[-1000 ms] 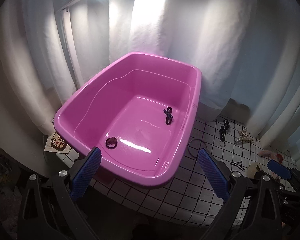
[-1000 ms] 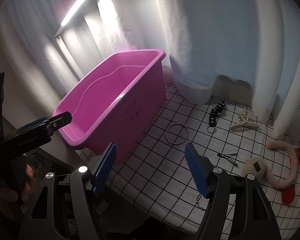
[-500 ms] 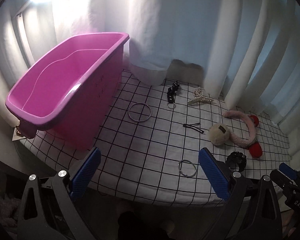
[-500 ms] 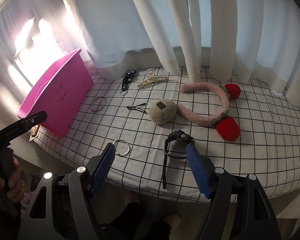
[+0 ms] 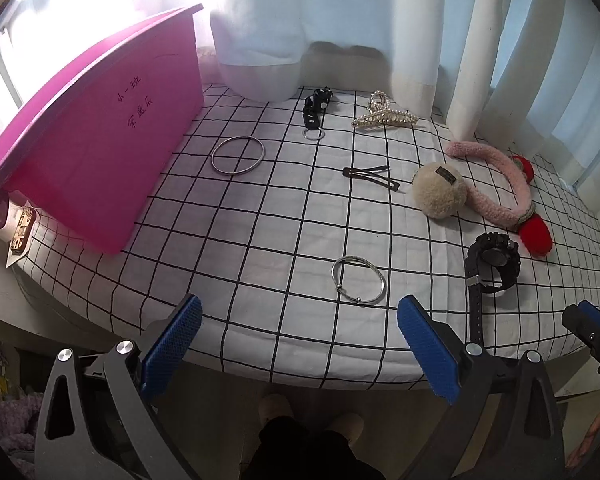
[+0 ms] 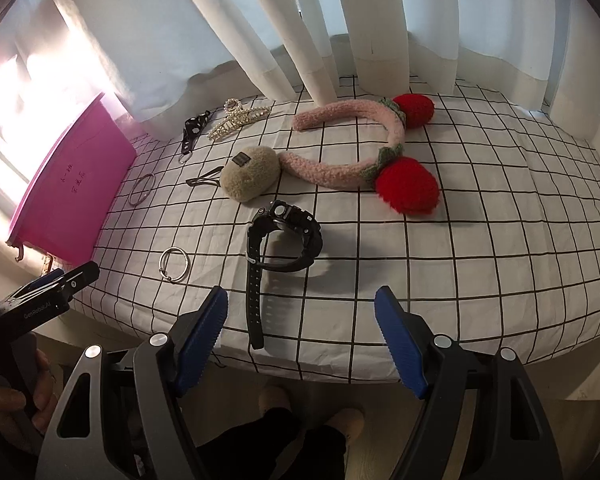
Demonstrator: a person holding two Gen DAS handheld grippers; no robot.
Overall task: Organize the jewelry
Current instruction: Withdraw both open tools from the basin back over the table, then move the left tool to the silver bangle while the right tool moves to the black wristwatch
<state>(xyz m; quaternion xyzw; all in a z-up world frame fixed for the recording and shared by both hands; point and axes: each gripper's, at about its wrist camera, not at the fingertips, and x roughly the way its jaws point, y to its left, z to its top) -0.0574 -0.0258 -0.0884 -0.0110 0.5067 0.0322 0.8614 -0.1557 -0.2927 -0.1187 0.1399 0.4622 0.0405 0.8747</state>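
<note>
I see a table (image 5: 260,240) under a white cloth with a black grid, white curtains (image 6: 260,20) hanging behind it, bright glare at far left. A pink bin (image 5: 100,152) stands at the left end, handwriting on its near wall. Spread on the cloth: large bangle (image 5: 238,157) just beside the bin, small bangle (image 5: 359,285) near the front edge, watch (image 6: 284,240) near the front edge with its strap reaching toward it, hair clips (image 5: 372,173), pom-pom (image 5: 439,194), pearl claw clip (image 5: 384,117), black strap (image 5: 315,110), pink headband (image 6: 356,152) with red ends. The cloth's right half is bare; the front edge drops to the floor, my feet below. Left tool (image 5: 300,344): released, nothing between its pads, hanging over the front edge. Right tool (image 6: 300,336): released, empty, the strap tip between its pads untouched.
</note>
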